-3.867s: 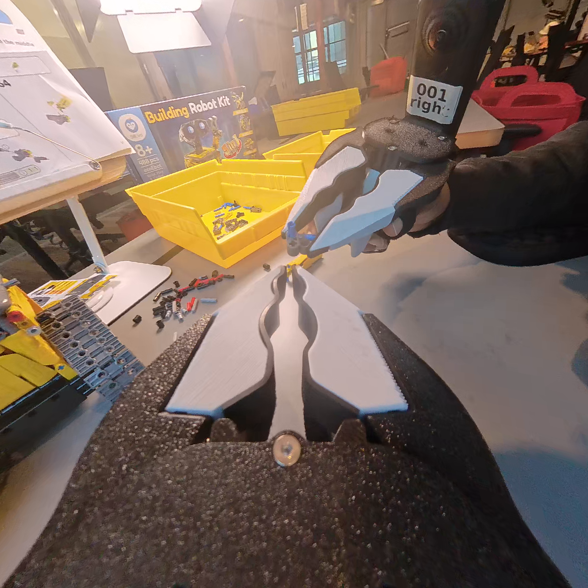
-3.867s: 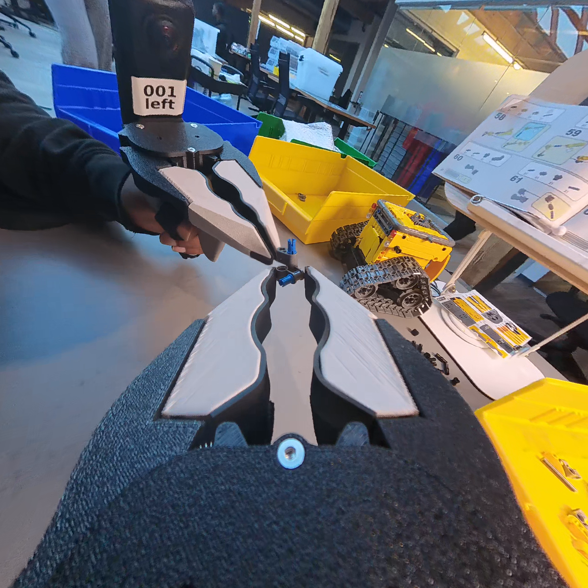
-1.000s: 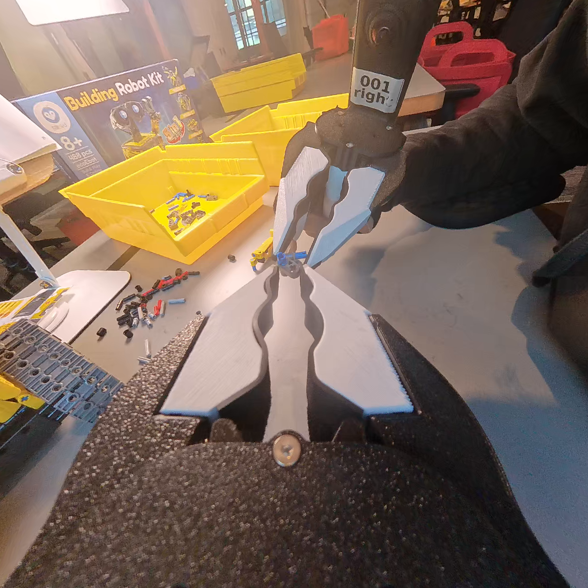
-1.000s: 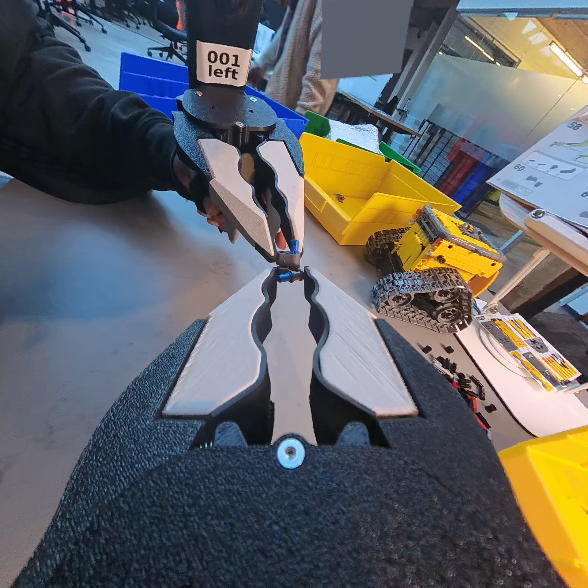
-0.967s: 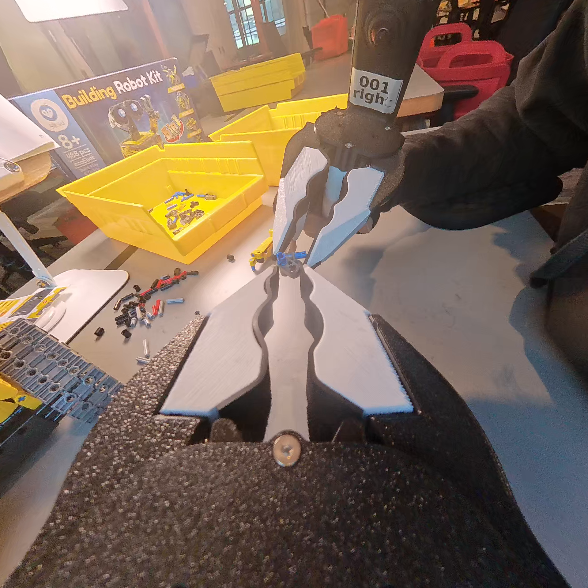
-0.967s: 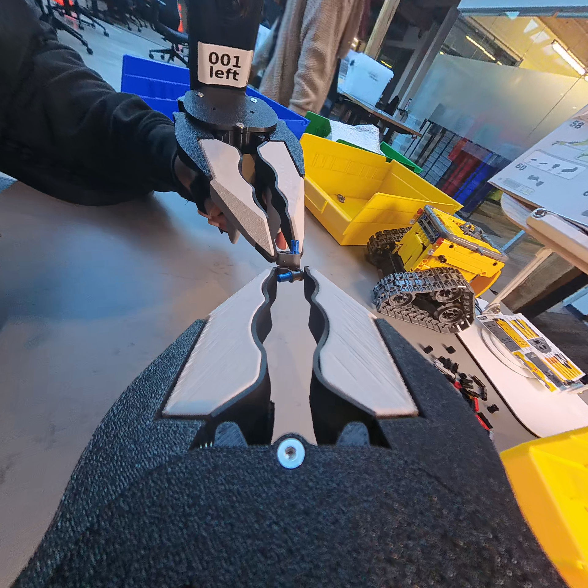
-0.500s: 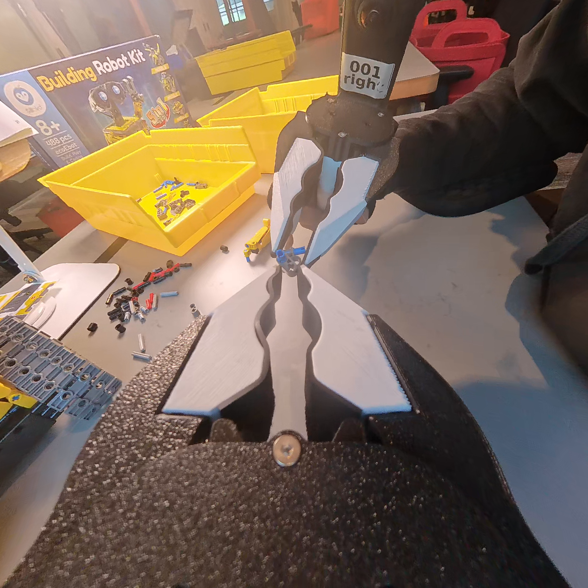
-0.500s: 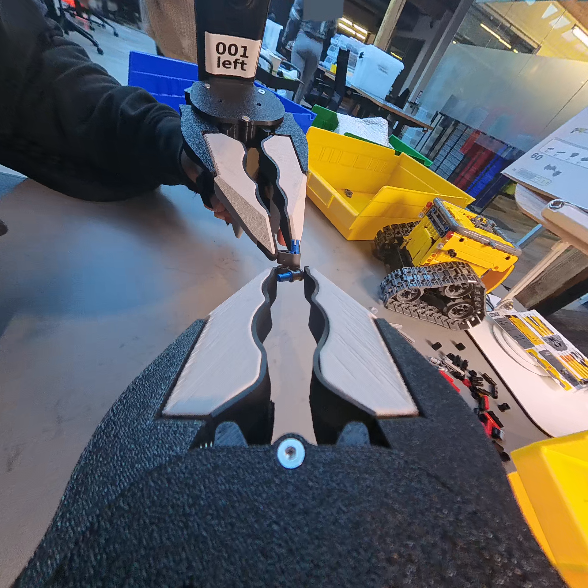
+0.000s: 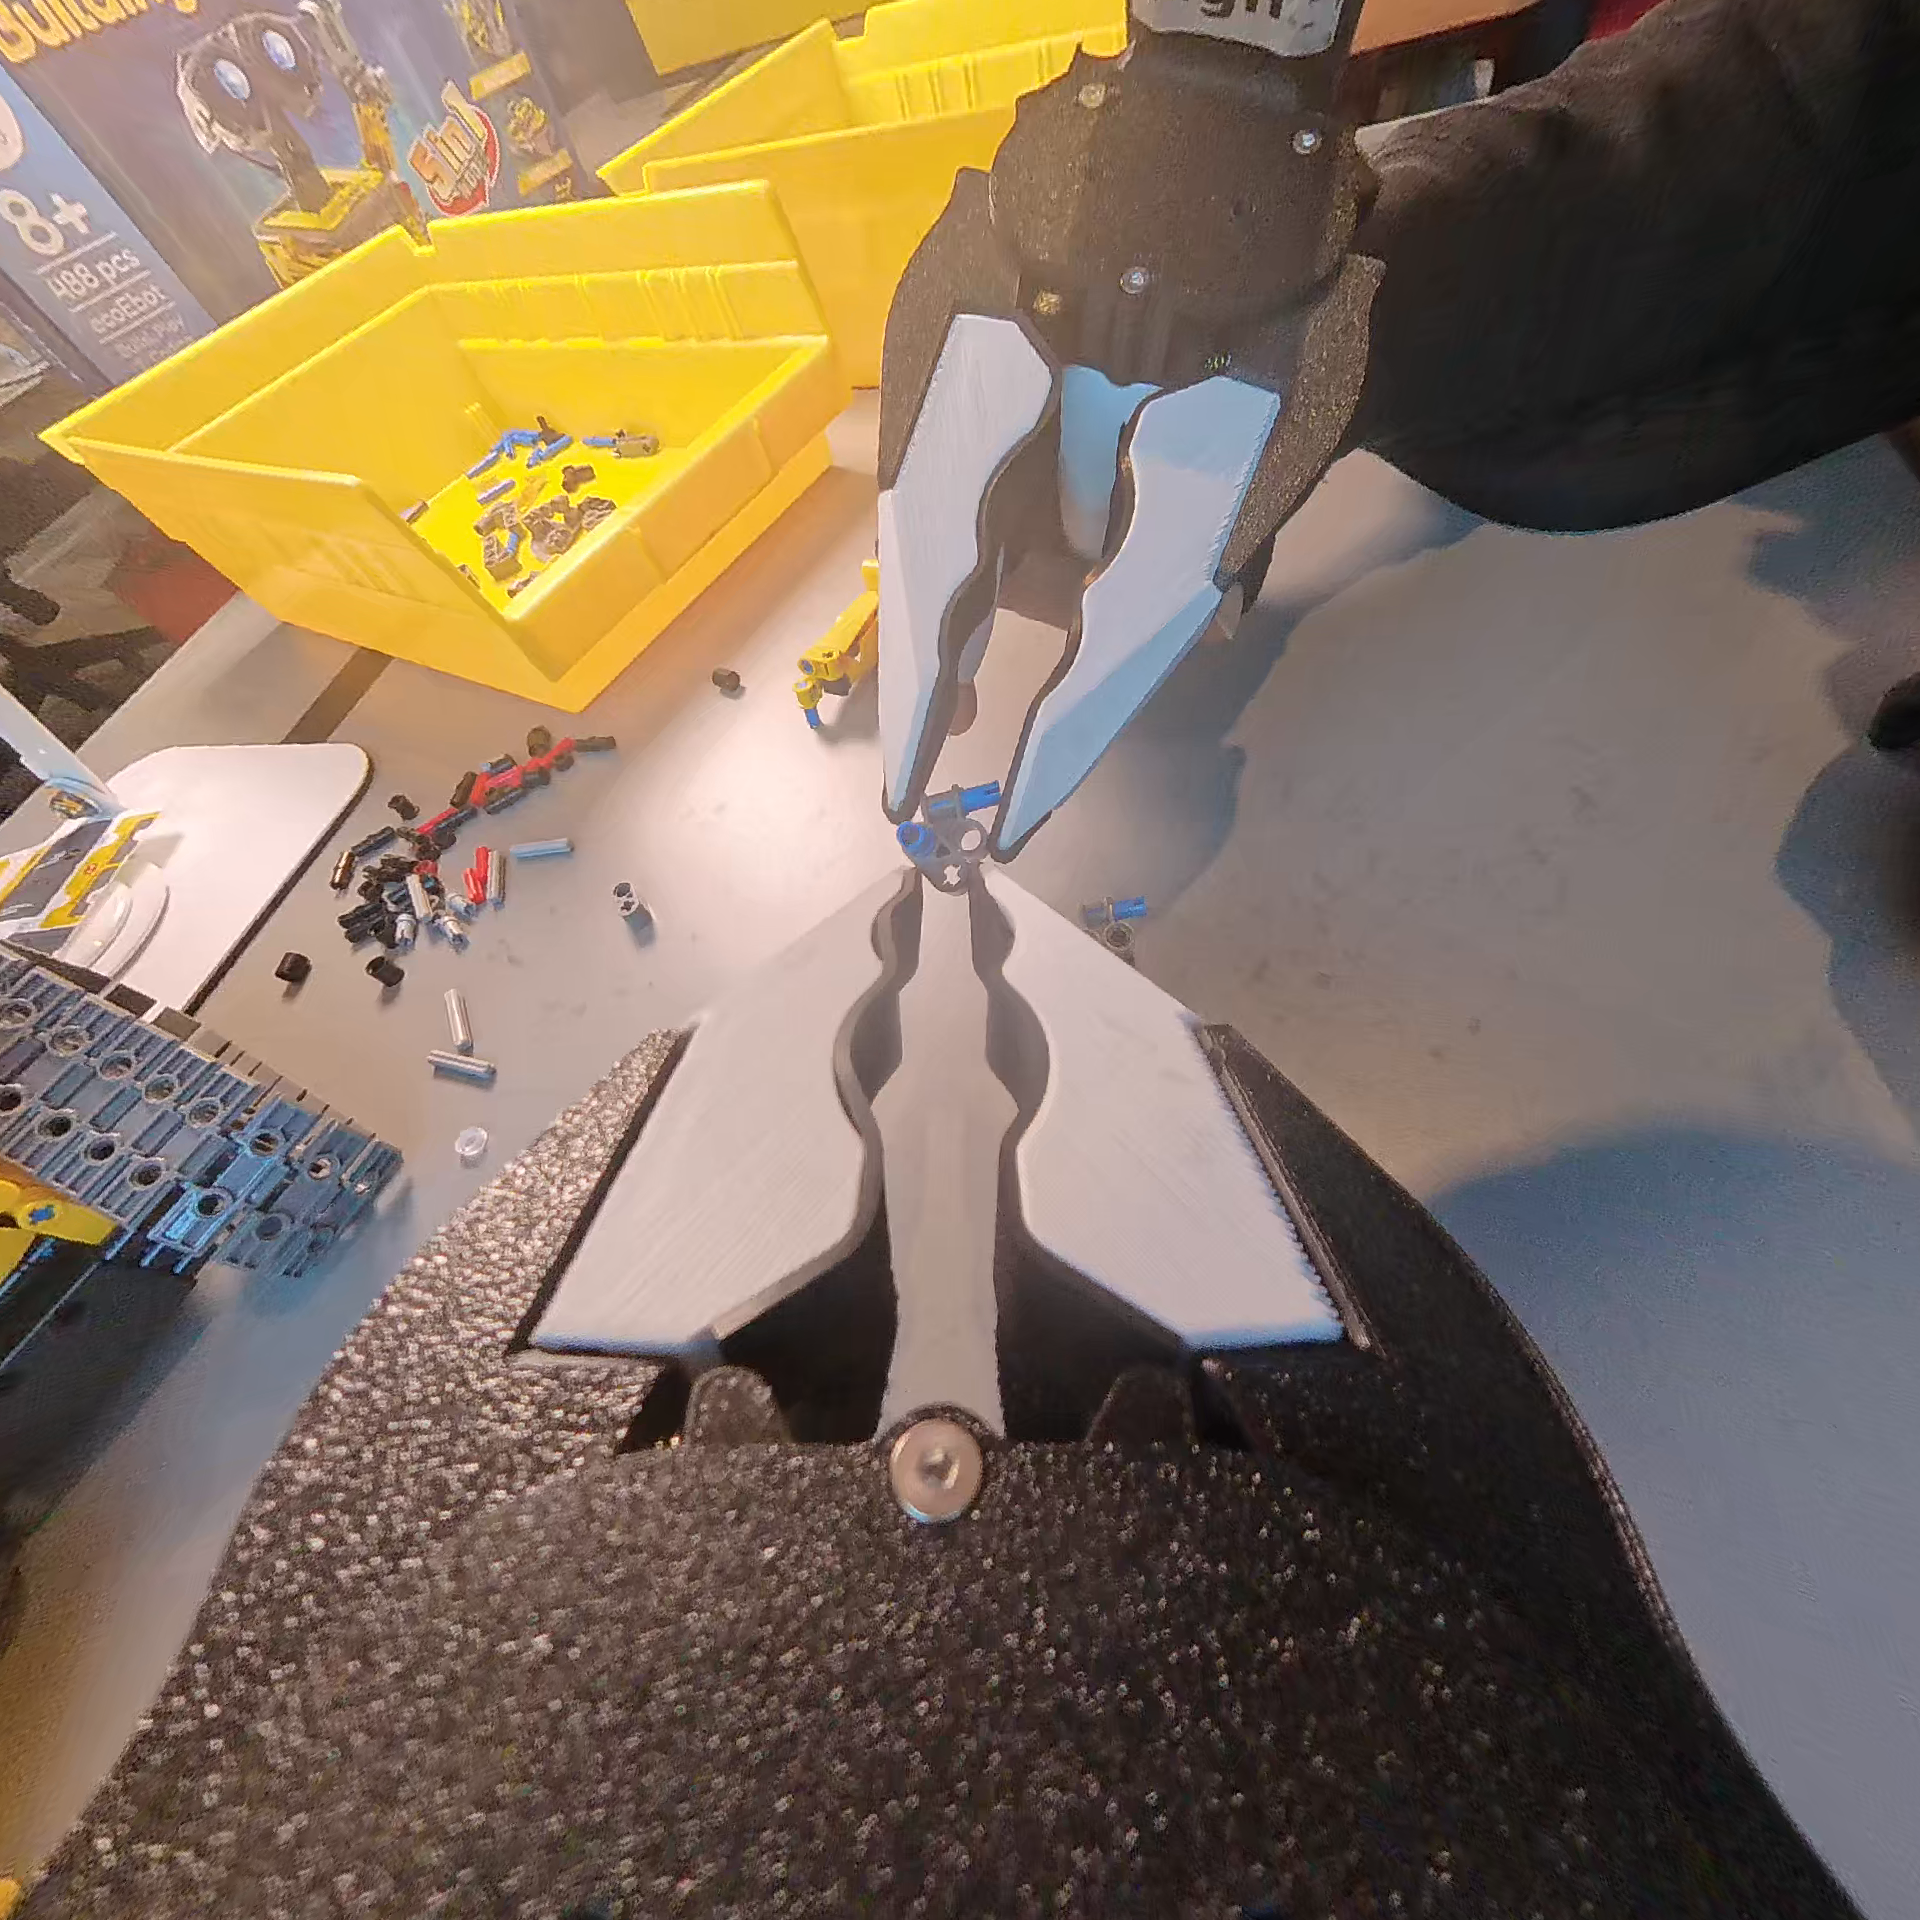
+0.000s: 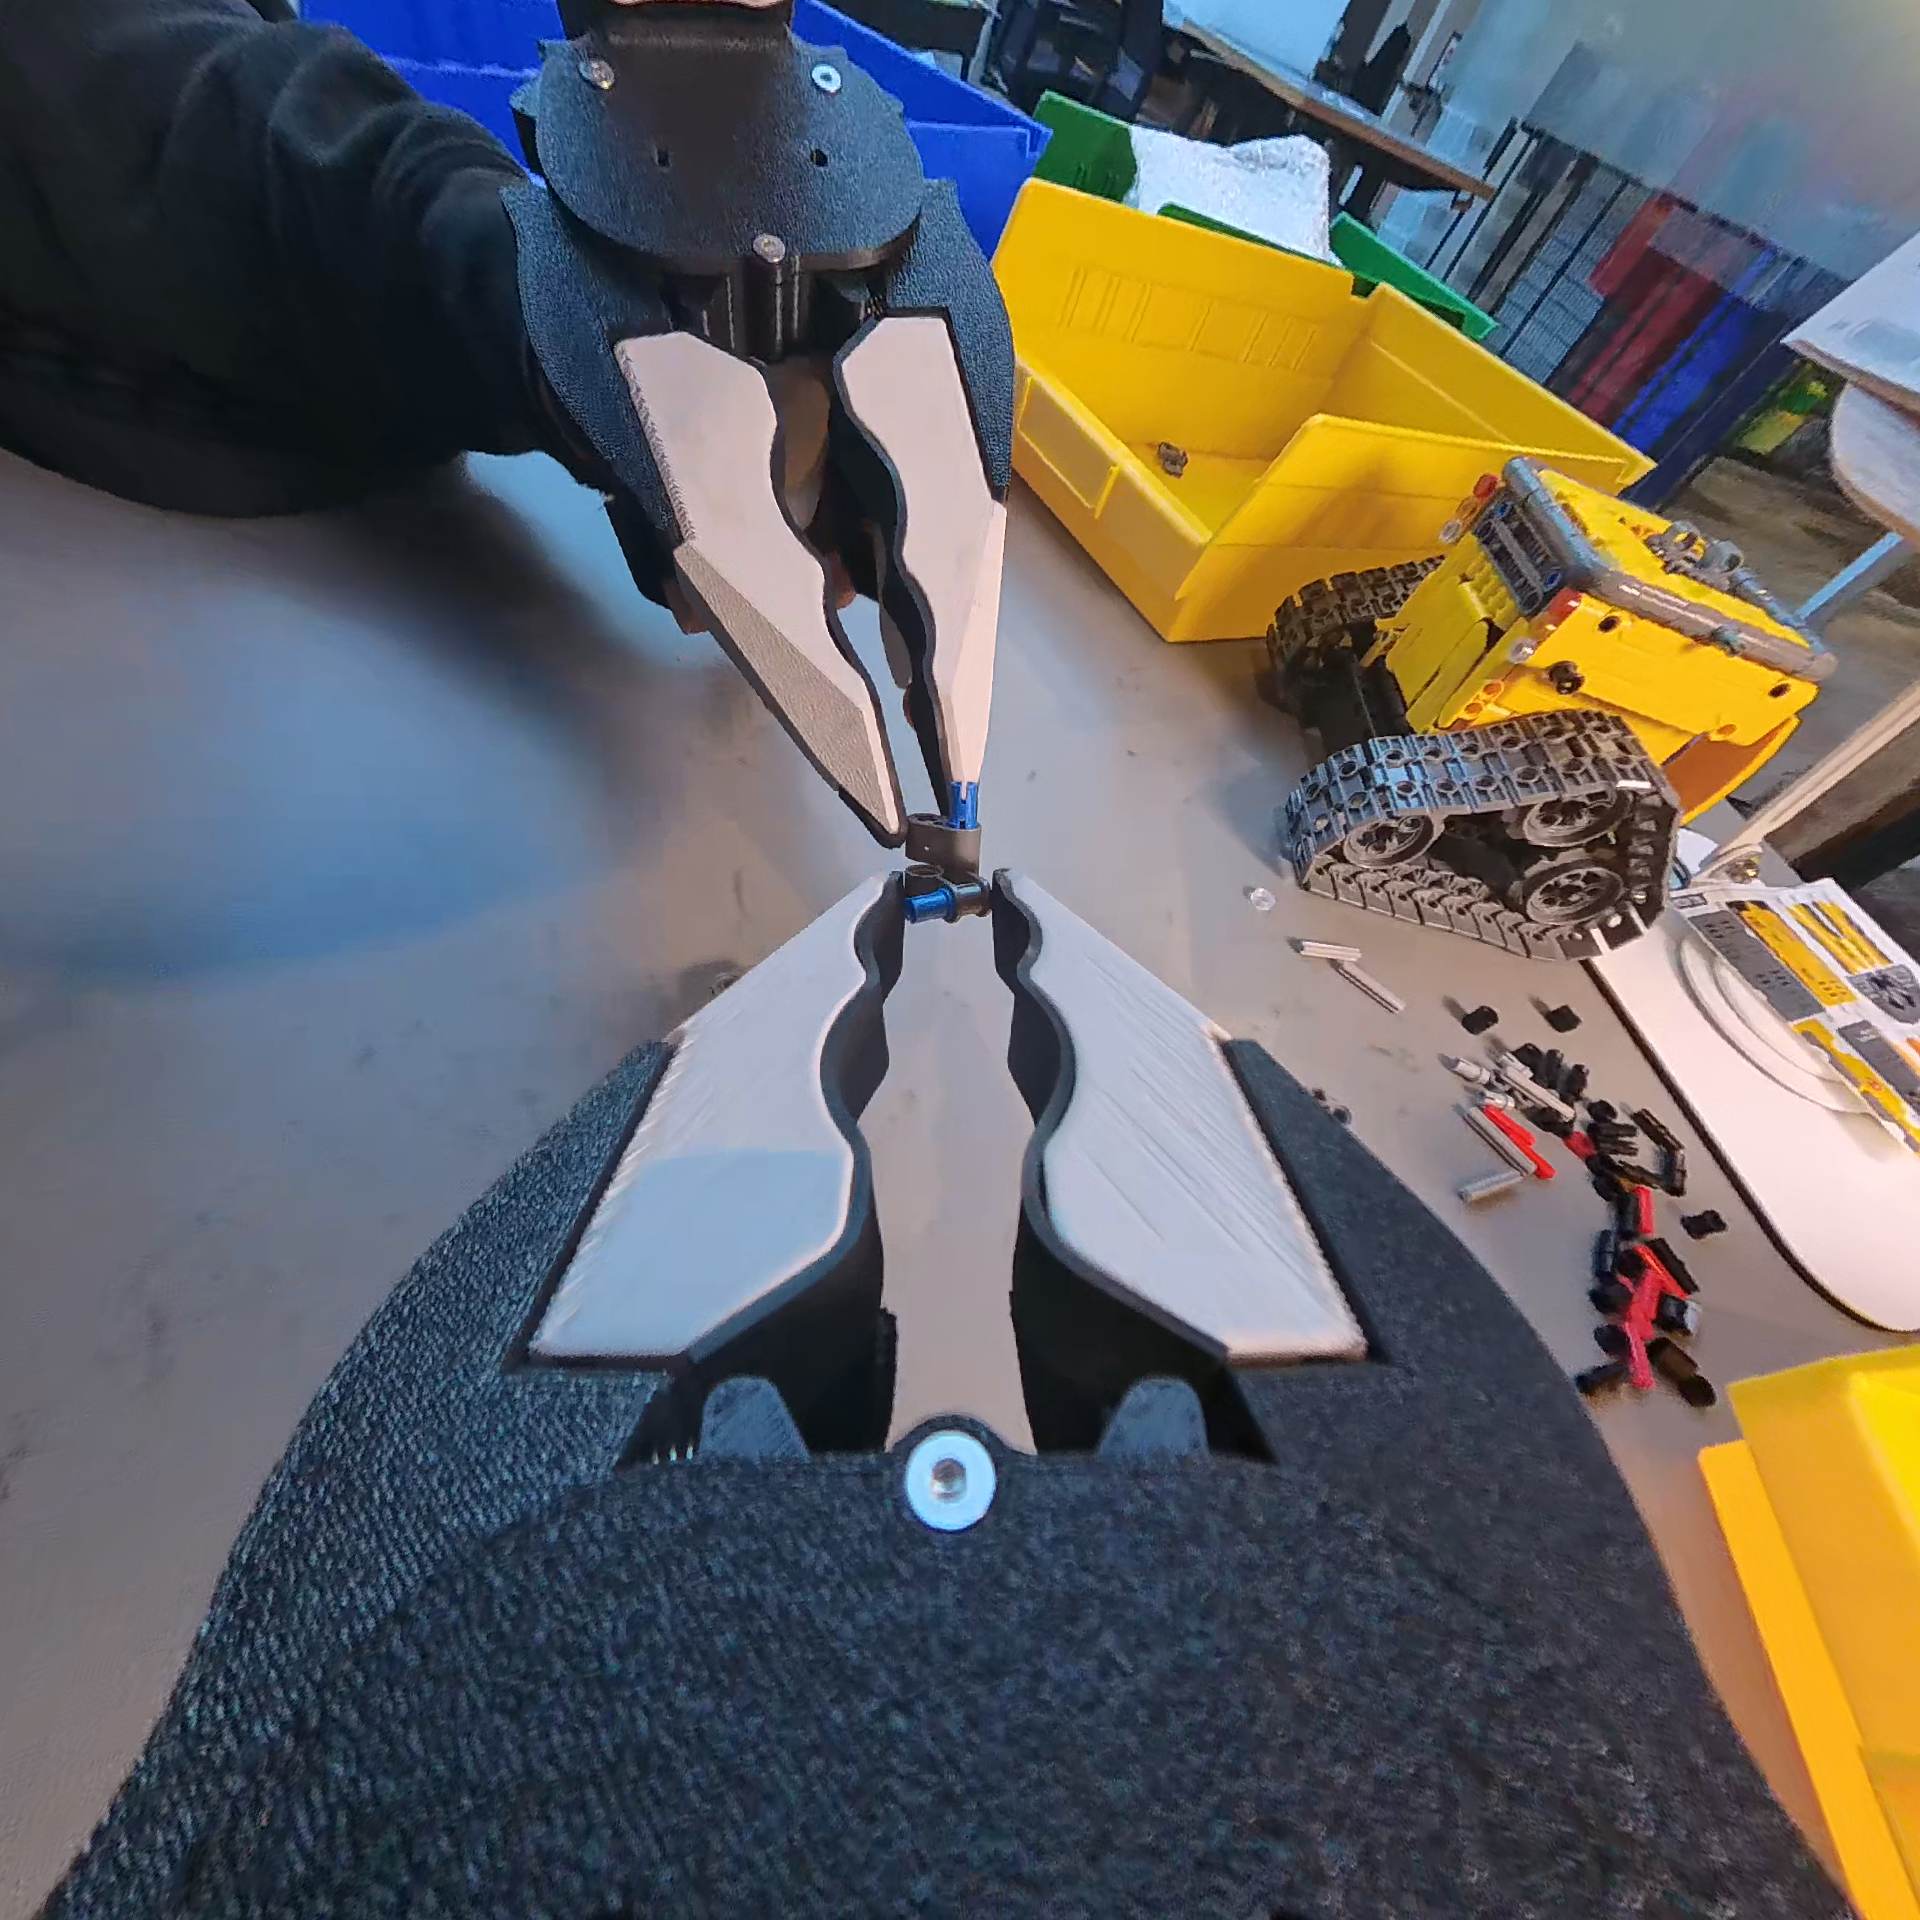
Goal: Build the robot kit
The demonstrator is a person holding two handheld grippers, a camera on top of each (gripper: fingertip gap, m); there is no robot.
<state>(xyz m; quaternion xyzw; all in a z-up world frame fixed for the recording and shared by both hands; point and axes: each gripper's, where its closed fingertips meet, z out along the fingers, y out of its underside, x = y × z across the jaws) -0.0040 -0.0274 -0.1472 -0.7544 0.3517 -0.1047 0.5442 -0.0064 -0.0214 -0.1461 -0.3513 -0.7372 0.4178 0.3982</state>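
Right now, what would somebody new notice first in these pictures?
Mid-frame, the left gripper and right gripper meet tip to tip above the grey table, pinching a small black connector with blue pins. Right of them stands a yellow tracked model.

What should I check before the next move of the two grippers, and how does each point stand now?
1. Left gripper shut on the dark connector: ok.
2. Right gripper shut on the blue pin: ok.
3. Pin meets connector at the tips: ok. Fully seated: cannot tell.
4. Loose pieces on the table lie apart from both grippers: ok.
5. Yellow tracked model stands well aside of both grippers: ok.
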